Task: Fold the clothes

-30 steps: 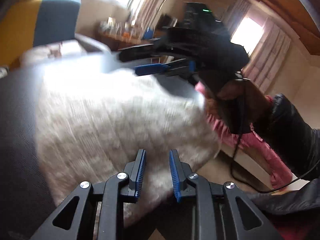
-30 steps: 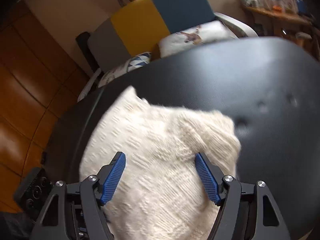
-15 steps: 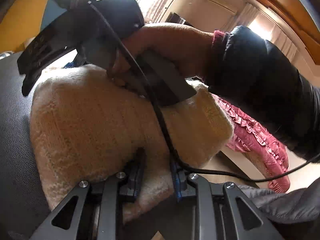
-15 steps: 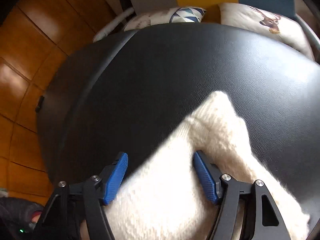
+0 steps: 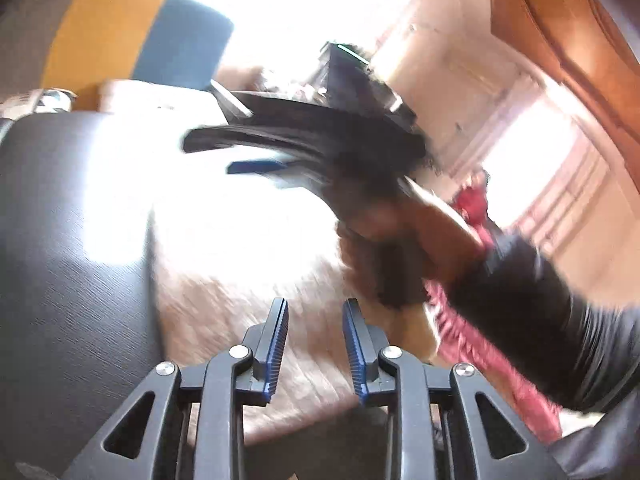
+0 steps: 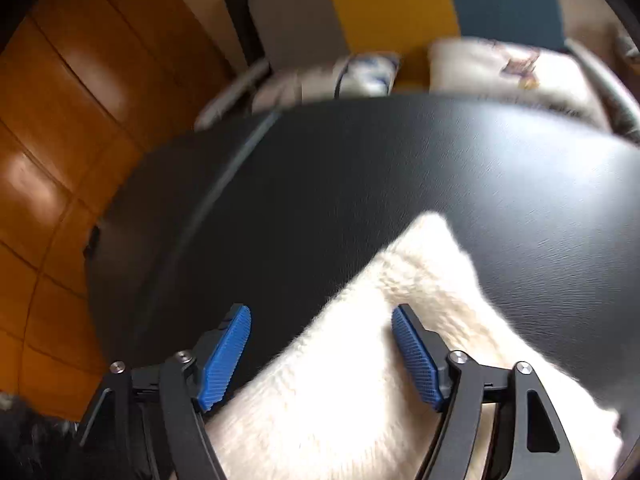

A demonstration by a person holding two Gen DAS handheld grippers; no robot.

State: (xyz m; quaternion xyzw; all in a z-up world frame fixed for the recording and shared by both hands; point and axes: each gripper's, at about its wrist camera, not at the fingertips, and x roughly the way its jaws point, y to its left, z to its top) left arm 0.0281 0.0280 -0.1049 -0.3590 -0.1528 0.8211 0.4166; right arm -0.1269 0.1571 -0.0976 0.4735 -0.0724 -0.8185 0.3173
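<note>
While a black table (image 6: 360, 184) fills most of both wrist views, a cream knitted sweater (image 6: 360, 392) lies folded on it, near its front edge. Above the sweater, the right gripper (image 6: 322, 354) hangs with its blue pads spread wide, holding nothing. At the sweater's near edge, the left gripper (image 5: 315, 344) stands parted too, its narrow gap empty.

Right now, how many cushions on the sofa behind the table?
2. A white cushion with a brown print sits toward the right; a blue-and-white patterned cushion sits left of it. Both lie behind the black table. Blur may hide others.
</note>
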